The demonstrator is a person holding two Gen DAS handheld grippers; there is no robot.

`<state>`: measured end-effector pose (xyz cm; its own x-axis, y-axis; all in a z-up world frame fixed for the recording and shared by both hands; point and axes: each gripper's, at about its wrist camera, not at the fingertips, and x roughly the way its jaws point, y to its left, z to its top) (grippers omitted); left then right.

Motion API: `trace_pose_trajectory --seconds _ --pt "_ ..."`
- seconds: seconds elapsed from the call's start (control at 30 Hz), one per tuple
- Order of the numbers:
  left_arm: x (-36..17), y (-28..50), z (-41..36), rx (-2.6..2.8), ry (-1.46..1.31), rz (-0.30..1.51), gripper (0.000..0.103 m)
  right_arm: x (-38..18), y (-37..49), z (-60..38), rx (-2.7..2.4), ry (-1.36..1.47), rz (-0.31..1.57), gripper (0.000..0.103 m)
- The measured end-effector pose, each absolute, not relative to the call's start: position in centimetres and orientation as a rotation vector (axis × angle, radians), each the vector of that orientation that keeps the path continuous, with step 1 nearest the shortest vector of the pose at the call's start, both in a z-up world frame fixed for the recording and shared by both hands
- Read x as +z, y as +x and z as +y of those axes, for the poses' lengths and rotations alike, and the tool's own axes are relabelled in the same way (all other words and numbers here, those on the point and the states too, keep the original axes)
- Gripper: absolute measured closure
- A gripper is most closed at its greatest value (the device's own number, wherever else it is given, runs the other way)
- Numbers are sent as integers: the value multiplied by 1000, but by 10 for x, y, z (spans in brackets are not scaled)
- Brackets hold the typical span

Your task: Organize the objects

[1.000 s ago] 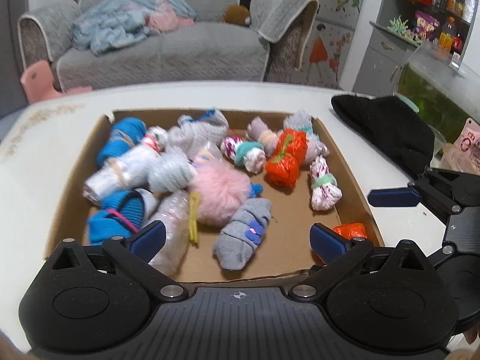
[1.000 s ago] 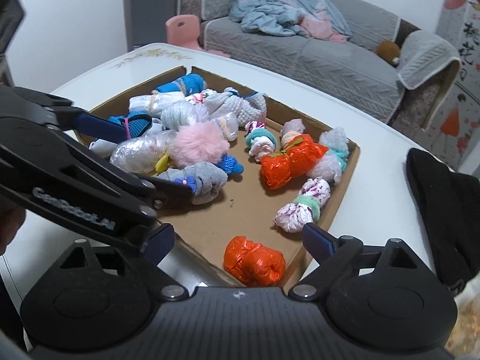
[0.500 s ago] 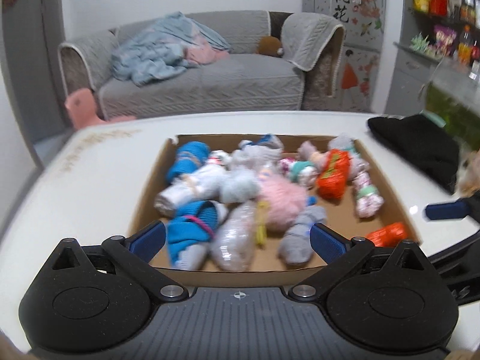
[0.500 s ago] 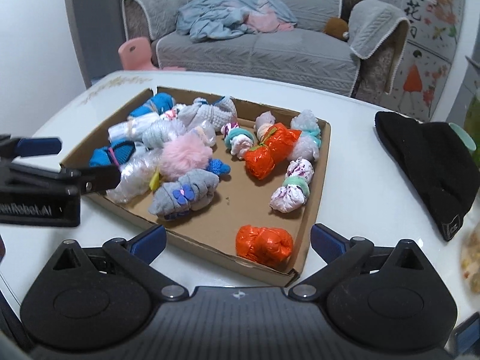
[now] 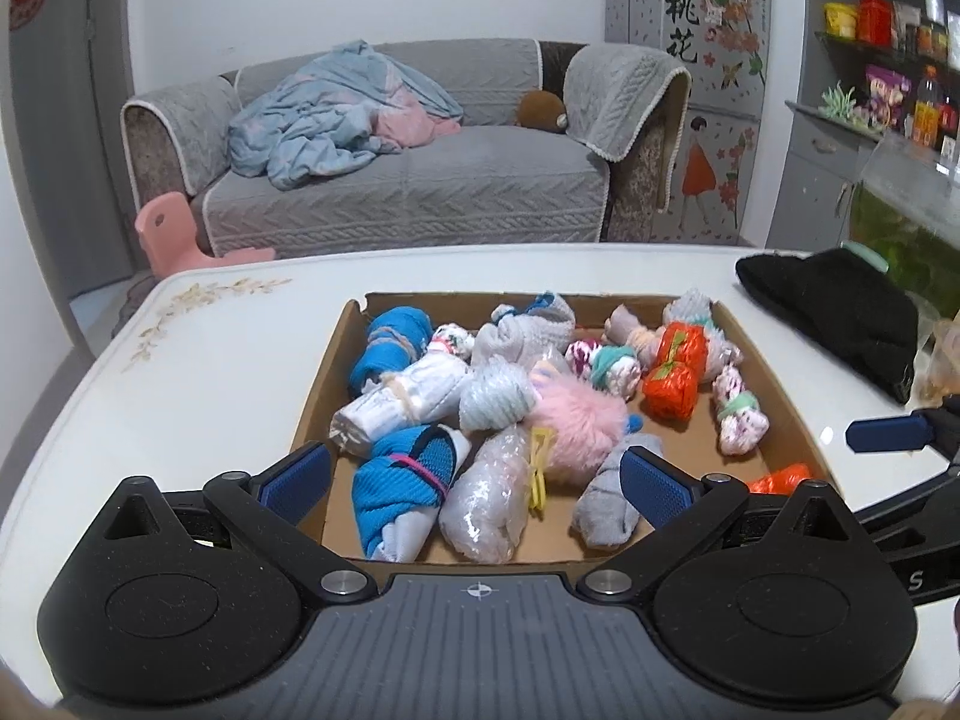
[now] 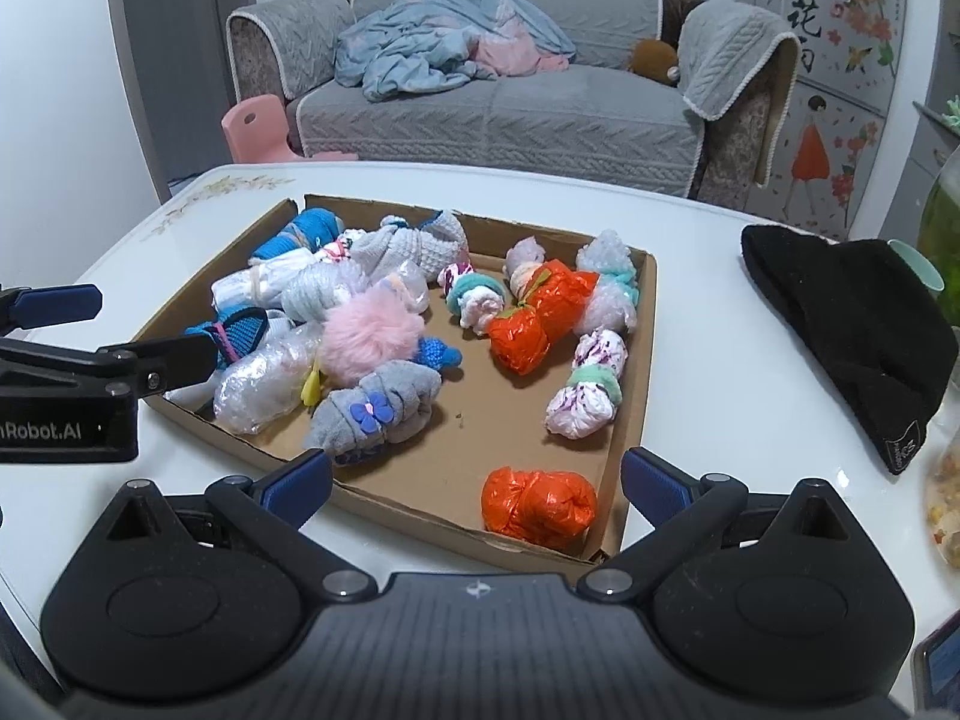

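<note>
Living room, grey sofa (image 5: 408, 180) at the back with a blue blanket heap; white round table (image 5: 198, 372) in front carries a shallow brown cardboard tray (image 6: 630, 372) full of small bundles. A black knit beanie (image 6: 852, 330) lies right of the tray, well apart from it.

Left gripper (image 5: 474, 474) hangs over the tray's near edge, fingers spread wide, nothing between them. Below it sit a blue mesh bundle with pink band (image 5: 402, 480), a clear plastic-wrapped bundle (image 5: 486, 498) with a yellow clip, and a grey sock roll (image 5: 606, 498). Right gripper (image 6: 477, 477) also wide open and empty, over the near right corner, where an orange plastic-wrapped bundle (image 6: 537, 501) lies alone.

Left half of the tray is crowded: pink fluffy pompom (image 6: 369, 336), grey roll with blue flower, white and blue rolls all touching. Right half is looser: two tied orange bundles (image 6: 540, 318) and a white-purple bundle with green band (image 6: 585, 390).

Risks, judged:
- closing on the crowded left cluster likely grabs two bundles at once, since they touch
- slick plastic wrap may slip from the pads
- a low approach could catch the tray wall and shift the light cardboard
- both grippers sit close, so they could collide if they reach for the middle together

Which bundle is the next target cannot be told.
</note>
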<state>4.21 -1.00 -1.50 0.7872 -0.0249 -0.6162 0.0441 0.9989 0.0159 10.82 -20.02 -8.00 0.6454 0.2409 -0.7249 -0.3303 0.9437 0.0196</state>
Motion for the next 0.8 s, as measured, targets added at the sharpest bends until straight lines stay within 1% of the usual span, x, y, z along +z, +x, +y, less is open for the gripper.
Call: trace_pose_trajectory --seconds 0.27,0.8 --pt "-3 47 -10 -30 27 640 0 -77 113 -201 320 -115 799 1" --pt "-7 44 -11 -60 32 650 1 -78 115 -186 342 -131 806 1"
